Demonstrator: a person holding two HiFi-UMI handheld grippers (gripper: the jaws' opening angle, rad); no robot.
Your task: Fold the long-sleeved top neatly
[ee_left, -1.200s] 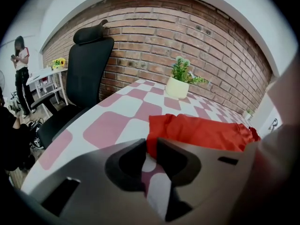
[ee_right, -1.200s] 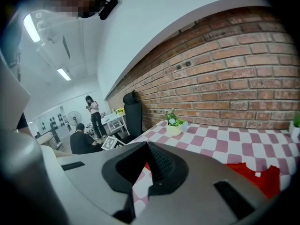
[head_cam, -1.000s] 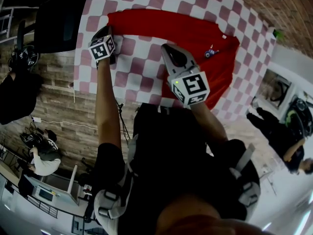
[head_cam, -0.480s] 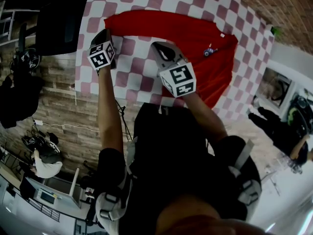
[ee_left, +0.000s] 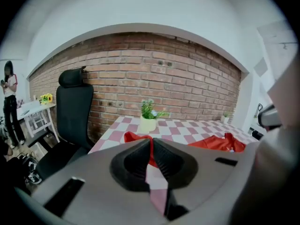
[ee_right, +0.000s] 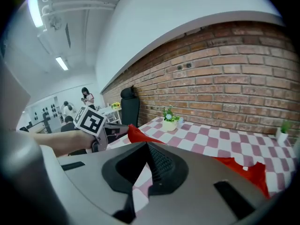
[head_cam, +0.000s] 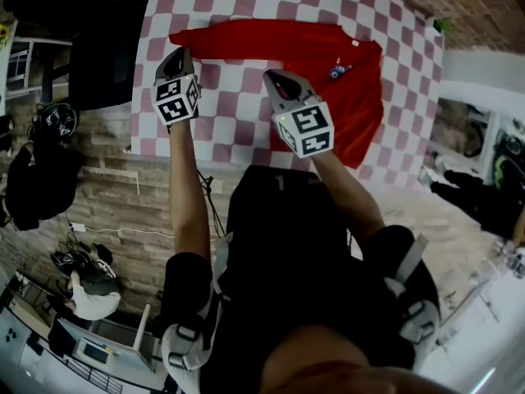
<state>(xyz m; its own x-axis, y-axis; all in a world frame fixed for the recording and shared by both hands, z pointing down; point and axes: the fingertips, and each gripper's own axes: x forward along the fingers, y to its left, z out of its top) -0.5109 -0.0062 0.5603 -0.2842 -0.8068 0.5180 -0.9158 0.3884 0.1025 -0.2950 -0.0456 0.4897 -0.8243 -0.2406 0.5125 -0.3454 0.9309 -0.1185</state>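
The red long-sleeved top (head_cam: pixel 320 52) lies spread over the far half of the checked table (head_cam: pixel 234 130), one end reaching the table's left edge. The left gripper (head_cam: pixel 182 54) has just been closing and now pinches that end. The right gripper (head_cam: pixel 274 77), at mid-table, is closed, apparently empty. The cloth looks light and limp, so it is probably best taken at the cuffs or hem.

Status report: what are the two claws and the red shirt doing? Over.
Left gripper jaws just closing, pinching sleeve of red long-sleeved top. Right gripper shut, empty. Potted plant at far end of table, clear of top.
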